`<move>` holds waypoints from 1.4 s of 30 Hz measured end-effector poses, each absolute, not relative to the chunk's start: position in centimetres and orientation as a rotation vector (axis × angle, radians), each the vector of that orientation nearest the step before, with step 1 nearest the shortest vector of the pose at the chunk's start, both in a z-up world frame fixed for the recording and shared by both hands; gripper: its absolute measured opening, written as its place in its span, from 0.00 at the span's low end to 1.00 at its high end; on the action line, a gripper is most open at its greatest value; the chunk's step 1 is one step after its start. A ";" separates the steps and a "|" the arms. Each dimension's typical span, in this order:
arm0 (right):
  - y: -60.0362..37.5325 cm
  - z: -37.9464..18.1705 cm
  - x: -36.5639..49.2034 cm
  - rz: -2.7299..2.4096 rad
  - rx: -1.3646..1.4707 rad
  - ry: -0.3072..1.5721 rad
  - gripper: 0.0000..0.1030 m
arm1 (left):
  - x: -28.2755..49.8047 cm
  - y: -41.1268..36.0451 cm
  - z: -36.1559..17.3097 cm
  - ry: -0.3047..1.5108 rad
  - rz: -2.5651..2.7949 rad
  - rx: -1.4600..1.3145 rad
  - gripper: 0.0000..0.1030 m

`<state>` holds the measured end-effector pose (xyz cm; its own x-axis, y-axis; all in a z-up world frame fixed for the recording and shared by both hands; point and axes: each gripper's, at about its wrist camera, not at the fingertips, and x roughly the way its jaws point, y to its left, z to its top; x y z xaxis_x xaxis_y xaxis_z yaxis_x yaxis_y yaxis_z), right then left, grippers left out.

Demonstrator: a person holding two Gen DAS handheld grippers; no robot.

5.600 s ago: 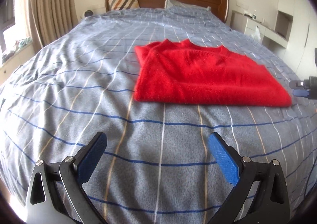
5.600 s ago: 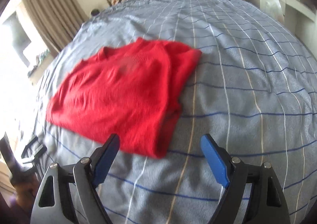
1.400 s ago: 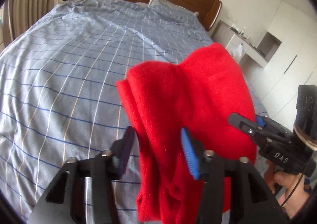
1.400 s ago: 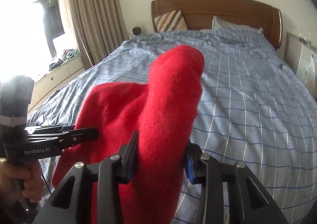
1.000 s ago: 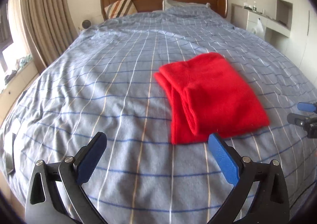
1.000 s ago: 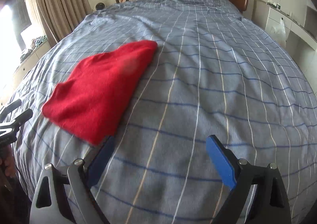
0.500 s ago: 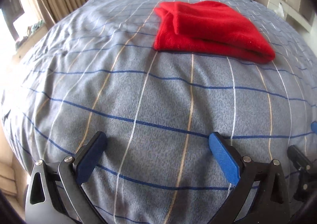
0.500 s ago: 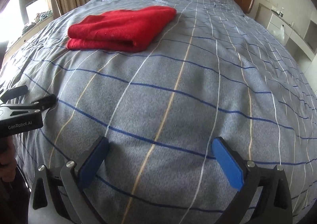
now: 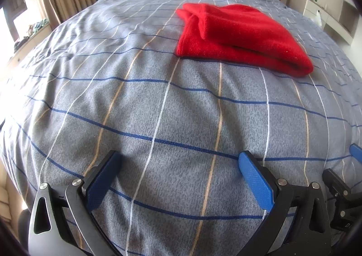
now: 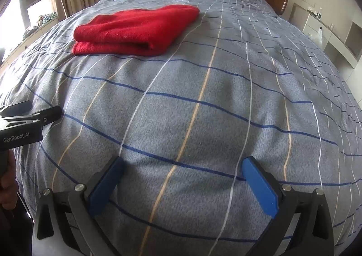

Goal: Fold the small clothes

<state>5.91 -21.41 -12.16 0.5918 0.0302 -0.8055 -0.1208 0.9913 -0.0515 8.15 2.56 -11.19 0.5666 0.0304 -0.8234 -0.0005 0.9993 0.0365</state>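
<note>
Red sweater now lies folded into a compact stack on the bedspread, no longer spread flat or lifted, and both the left gripper and right gripper, jaws just opened wide and empty, sit pulled back, apparently lower, near the bed's foot.

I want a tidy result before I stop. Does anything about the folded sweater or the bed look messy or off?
Nothing serious. The red sweater lies folded on the checked bedspread, but its layers do not line up: the lower one sticks out past the upper along the near edge. Both grippers are open and clear of it.
</note>
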 end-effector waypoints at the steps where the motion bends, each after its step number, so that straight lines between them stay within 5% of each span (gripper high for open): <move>1: -21.4 -12.2 5.9 0.087 -0.105 0.930 1.00 | 8.1 2.5 -11.2 0.967 0.019 0.033 1.00; 25: -20.9 -12.0 6.4 0.041 -0.104 0.969 1.00 | 8.1 3.0 -10.0 0.931 -0.018 0.023 1.00; 42: -19.0 3.1 1.4 0.063 -0.048 0.783 1.00 | 2.9 3.4 2.6 0.800 -0.038 0.060 1.00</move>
